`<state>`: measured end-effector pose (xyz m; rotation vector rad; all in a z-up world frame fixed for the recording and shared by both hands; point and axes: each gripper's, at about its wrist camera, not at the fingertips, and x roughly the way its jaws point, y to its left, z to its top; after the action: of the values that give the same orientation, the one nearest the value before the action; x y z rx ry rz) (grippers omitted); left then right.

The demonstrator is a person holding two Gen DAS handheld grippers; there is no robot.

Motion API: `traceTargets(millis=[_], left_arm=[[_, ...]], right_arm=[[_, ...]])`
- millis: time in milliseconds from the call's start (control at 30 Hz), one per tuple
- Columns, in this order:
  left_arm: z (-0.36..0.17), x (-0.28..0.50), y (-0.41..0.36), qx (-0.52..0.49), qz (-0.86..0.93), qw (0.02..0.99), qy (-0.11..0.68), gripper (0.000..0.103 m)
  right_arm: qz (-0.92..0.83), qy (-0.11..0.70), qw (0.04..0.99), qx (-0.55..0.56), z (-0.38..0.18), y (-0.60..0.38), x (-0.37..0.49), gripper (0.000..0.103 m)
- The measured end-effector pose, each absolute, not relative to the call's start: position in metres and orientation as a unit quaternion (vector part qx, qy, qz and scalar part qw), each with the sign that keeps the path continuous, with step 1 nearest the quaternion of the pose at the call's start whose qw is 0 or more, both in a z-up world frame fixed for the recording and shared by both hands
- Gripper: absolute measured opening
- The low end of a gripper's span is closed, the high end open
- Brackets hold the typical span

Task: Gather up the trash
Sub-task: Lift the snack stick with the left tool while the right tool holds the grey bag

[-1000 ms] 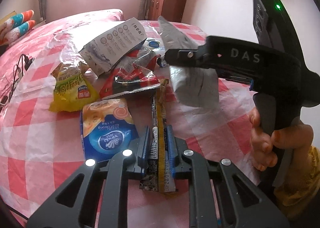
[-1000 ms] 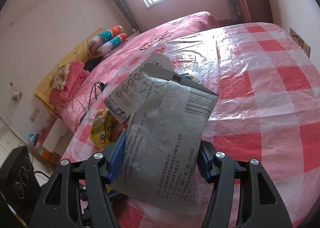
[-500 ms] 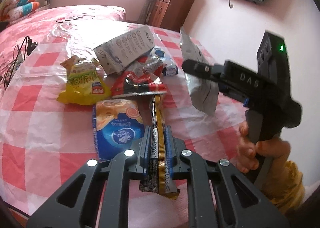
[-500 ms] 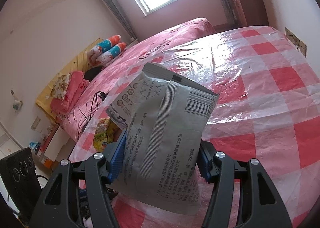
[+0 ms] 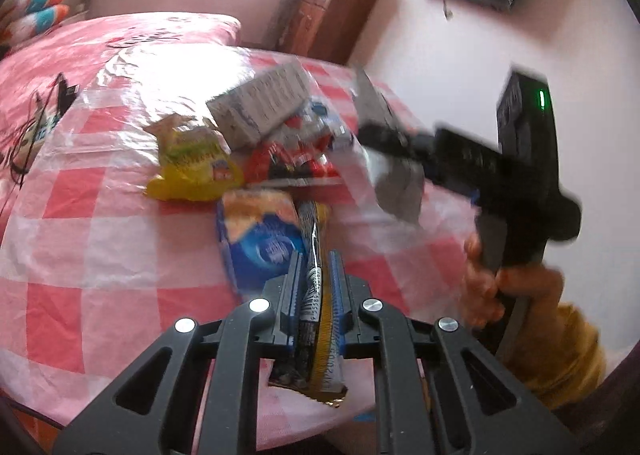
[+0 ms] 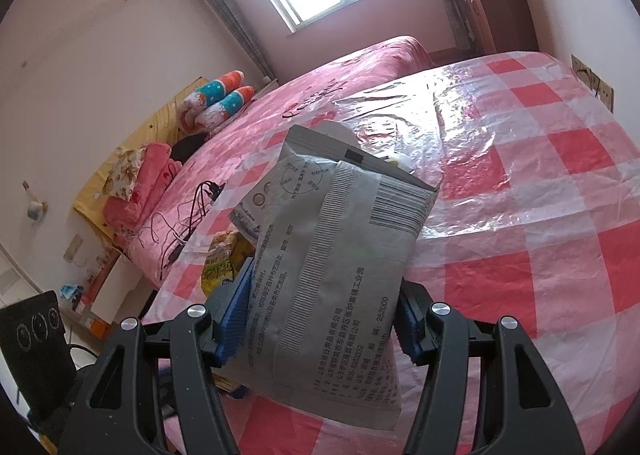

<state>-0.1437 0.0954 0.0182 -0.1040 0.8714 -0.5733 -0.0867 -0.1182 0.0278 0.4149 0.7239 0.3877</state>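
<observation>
Since a second ago our left gripper point(image 5: 316, 275) has pulled back from the litter pile point(image 5: 256, 143), clenched on a thin black-and-yellow foil sachet point(image 5: 316, 295). Our right gripper point(image 6: 320, 319) grasps a grey printed pouch point(image 6: 336, 267) above the pink checked plastic tablecloth point(image 6: 540, 191). We judge both need carrying to a bin, which is nowhere visible; the left view is blurred.

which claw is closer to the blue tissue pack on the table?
Left. The left claw, shut on a thin black-and-yellow wrapper, sits right beside the blue tissue pack; the right claw, holding the grey foil bag, is farther right.
</observation>
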Motion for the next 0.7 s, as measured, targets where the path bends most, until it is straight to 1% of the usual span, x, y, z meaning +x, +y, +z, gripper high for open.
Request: traceTargets(millis=[67,133,233,267,333,400,467,533,633,700], left_arm=[[0.018,-0.149,0.082,-0.034,-0.279,0.863,0.42,0.015],[0.012,-0.146,0.072,-0.017,-0.278,0.859,0.431,0.022],[0.008,-0.143,0.065,0.003,-0.27,0.86,0.433,0.027],[0.008,-0.144,0.06,0.017,-0.271,0.861,0.43,0.03],[0.009,-0.145,0.051,0.034,-0.28,0.86,0.426,0.045],[0.007,-0.147,0.043,0.051,-0.28,0.862,0.42,0.046],[0.007,-0.15,0.035,0.073,-0.275,0.867,0.41,0.043],[0.007,-0.15,0.031,0.095,-0.258,0.874,0.401,0.017],[0.007,-0.147,0.035,0.078,-0.256,0.875,0.403,0.012],[0.006,-0.146,0.039,0.067,-0.256,0.875,0.404,0.012]], right_arm=[[0.186,0.354,0.896,0.194,0.026,-0.114,-0.086,0.062],[0.184,0.356,0.896,0.191,0.026,-0.112,-0.087,0.062],[0.183,0.356,0.897,0.188,0.026,-0.109,-0.087,0.062],[0.181,0.356,0.898,0.186,0.026,-0.108,-0.088,0.062],[0.178,0.358,0.898,0.184,0.026,-0.108,-0.089,0.062],[0.175,0.358,0.899,0.183,0.026,-0.108,-0.089,0.062],[0.17,0.359,0.9,0.179,0.026,-0.108,-0.089,0.062],[0.165,0.36,0.901,0.177,0.027,-0.108,-0.09,0.062],[0.157,0.359,0.904,0.17,0.029,-0.107,-0.092,0.062],[0.152,0.357,0.906,0.167,0.03,-0.108,-0.094,0.062]])
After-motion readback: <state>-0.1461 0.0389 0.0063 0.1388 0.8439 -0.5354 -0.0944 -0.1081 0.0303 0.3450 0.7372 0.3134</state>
